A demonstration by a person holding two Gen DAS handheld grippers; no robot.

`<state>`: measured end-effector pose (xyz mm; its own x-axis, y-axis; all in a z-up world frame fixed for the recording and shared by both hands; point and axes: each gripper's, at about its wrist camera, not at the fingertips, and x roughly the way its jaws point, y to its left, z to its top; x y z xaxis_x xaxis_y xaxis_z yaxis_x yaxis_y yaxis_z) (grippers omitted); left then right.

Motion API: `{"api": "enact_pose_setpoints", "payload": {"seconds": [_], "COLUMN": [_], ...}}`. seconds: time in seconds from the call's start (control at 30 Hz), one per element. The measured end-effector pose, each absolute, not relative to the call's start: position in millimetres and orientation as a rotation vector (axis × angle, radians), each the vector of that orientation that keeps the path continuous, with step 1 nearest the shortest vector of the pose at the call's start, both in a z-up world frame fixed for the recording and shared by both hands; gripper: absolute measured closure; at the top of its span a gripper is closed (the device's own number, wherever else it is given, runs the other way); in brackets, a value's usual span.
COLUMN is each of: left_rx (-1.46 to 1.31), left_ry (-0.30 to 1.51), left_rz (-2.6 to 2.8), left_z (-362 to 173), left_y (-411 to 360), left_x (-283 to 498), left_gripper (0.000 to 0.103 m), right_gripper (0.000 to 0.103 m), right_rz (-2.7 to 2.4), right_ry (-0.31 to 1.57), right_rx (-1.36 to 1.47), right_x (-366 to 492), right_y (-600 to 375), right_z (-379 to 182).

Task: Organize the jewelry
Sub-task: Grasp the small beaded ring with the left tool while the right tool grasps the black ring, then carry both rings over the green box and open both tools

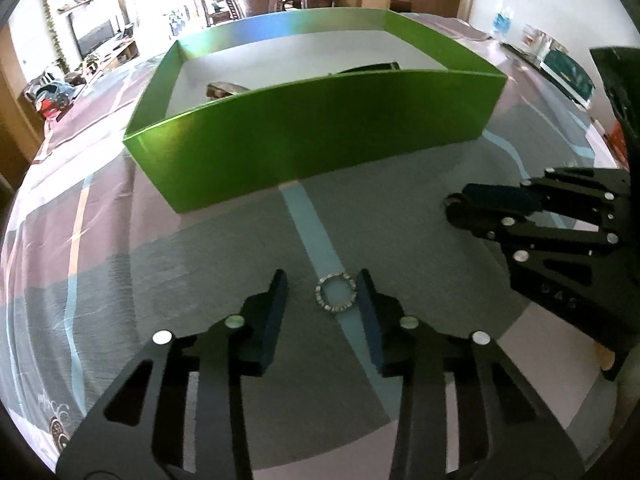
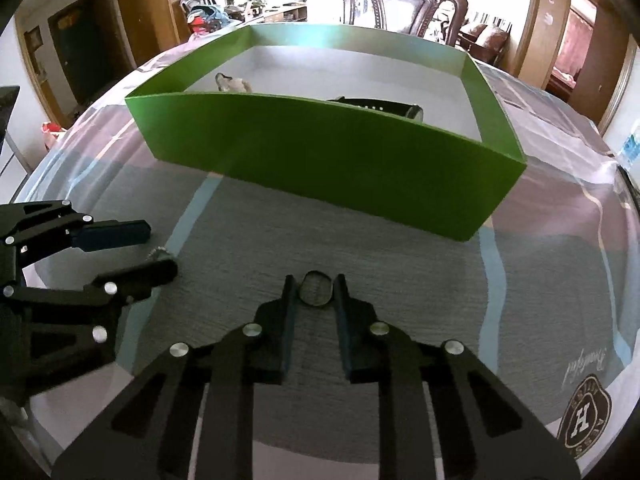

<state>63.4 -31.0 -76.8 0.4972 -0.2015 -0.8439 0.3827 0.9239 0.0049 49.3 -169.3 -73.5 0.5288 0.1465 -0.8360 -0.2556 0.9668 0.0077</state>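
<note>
We show the pick-up step of the tidying task, with both claws lowered to the patterned tablecloth (image 1: 120, 240) in front of the green box (image 1: 320, 132). The left gripper (image 1: 322, 296) straddles a sparkly ring (image 1: 336, 293) lying flat on a pale blue stripe; its right pad touches the ring's rim, while a clear gap remains at the left pad, so we read the jaws as apart and not yet gripping. The right gripper (image 2: 316, 290) has its jaws nearly together, both pads against the sides of a dark ring (image 2: 317, 289), which we judge to be clamped. To do this step well, we would bring the left pads in evenly so the ring is not pushed sideways along the cloth, keep the tips low enough to catch the thin band, and lift both straight up before carrying them over the near wall of the box. Each ring lies near us, well short of the box, with its opening facing upward; being round, neither has a long axis to align. Inside the box, a dark watch (image 2: 380, 108) lies with its strap running left to right, and a pale piece (image 2: 234, 83) sits farther left; what it is we cannot tell.
</note>
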Motion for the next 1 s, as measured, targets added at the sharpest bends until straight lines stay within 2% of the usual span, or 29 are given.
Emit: {"api": "enact_pose_setpoints", "payload": {"seconds": [0.2, 0.27, 0.3, 0.43, 0.47, 0.57, 0.6, 0.83, 1.0], "left_rx": [0.171, 0.172, 0.17, 0.178, 0.18, 0.18, 0.19, 0.182, 0.191], "left_ry": [0.985, 0.996, 1.002, 1.006, 1.005, 0.999, 0.995, 0.986, 0.919], "left_rz": [-0.291, -0.279, -0.276, -0.283, -0.286, -0.318, -0.323, -0.32, -0.302], "left_z": [-76.0, -75.0, -75.1, -74.9, -75.1, -74.9, -74.7, -67.7, -35.1], "left_y": [-25.3, -23.6, -23.5, -25.6, -25.6, -27.8, -29.2, -27.3, -21.2], "left_x": [71.9, 70.8, 69.8, 63.6, 62.4, 60.2, 59.7, 59.2, 59.4], "left_gripper": [0.07, 0.065, 0.059, 0.058, 0.059, 0.079, 0.082, 0.083, 0.083], "right_gripper": [0.084, 0.084, 0.084, 0.084, 0.084, 0.084, 0.084, 0.084, 0.084], "right_rz": [0.173, 0.171, 0.17, 0.167, 0.168, 0.171, 0.176, 0.192, 0.212], "right_ry": [0.974, 0.969, 0.967, 0.96, 0.959, 0.955, 0.956, 0.945, 0.906], "right_rx": [-0.108, -0.123, -0.131, -0.15, -0.152, -0.155, -0.153, -0.132, -0.086], "right_x": [50.2, 48.8, 48.3, 46.4, 46.8, 49.1, 50.1, 47.0, 42.7], "right_y": [-177.9, -175.6, -175.0, -172.8, -173.6, -175.0, -175.7, -178.1, -185.0], "right_z": [-74.0, -74.2, -74.2, -73.9, -73.9, -74.2, -74.8, -67.6, -41.0]}}
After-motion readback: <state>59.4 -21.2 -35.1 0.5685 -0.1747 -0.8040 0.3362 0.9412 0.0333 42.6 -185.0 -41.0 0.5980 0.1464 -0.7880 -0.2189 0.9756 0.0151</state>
